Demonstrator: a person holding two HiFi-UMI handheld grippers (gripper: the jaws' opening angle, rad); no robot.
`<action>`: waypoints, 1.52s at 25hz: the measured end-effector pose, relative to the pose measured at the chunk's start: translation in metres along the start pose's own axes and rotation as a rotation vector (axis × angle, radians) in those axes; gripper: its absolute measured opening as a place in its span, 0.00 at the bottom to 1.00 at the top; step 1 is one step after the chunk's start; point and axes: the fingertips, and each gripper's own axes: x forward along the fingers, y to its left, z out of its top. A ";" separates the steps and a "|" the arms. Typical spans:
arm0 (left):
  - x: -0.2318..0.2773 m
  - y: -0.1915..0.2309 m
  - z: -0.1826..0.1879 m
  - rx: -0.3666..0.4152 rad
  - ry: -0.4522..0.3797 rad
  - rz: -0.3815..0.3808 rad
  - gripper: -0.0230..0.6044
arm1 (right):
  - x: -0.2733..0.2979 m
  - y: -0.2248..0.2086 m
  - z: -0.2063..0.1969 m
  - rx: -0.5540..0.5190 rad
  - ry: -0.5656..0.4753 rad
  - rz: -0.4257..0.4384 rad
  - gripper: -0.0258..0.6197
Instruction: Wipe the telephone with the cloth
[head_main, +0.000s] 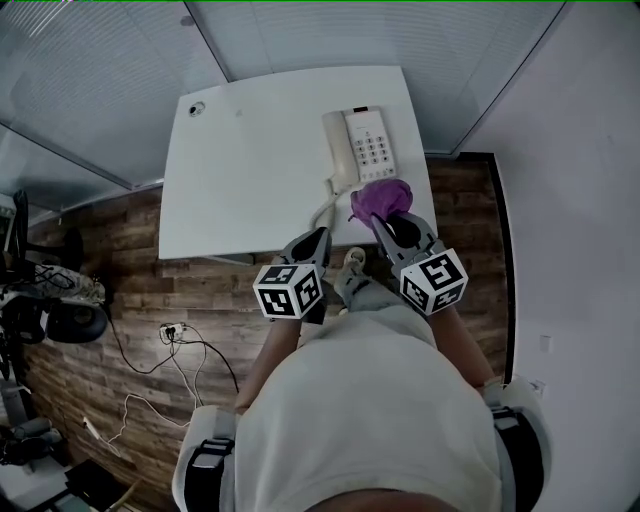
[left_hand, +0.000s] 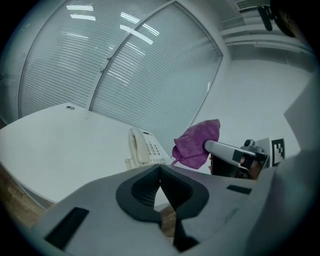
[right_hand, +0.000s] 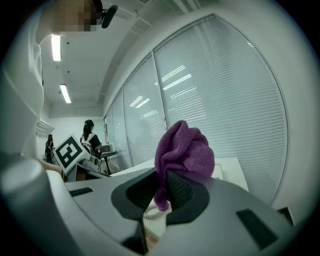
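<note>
The right gripper (right_hand: 161, 194) has its fingers (right_hand: 182, 186) closed on a purple cloth (right_hand: 186, 150), which bunches up above them with one tail hanging down between them. Below that tail a white coiled telephone cord (right_hand: 151, 215) lies on the white surface (right_hand: 231, 167). At the left edge the left gripper (right_hand: 68, 151) shows its marker cube, with a person (right_hand: 90, 135) standing farther back beside the slatted blinds (right_hand: 225, 100).

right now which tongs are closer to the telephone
Right. The right tongs, shut on the purple cloth, hang just off the near end of the telephone. The left tongs, shut and empty, sit farther back at the front edge of the table.
</note>
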 end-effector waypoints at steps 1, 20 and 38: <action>0.003 0.003 0.003 0.000 -0.001 0.004 0.07 | 0.005 -0.005 0.002 0.000 -0.002 0.000 0.11; 0.081 0.050 0.077 -0.021 -0.007 0.048 0.07 | 0.111 -0.097 0.064 -0.088 -0.010 0.006 0.11; 0.117 0.072 0.098 -0.018 0.009 0.053 0.07 | 0.198 -0.134 0.078 -0.230 0.017 0.040 0.11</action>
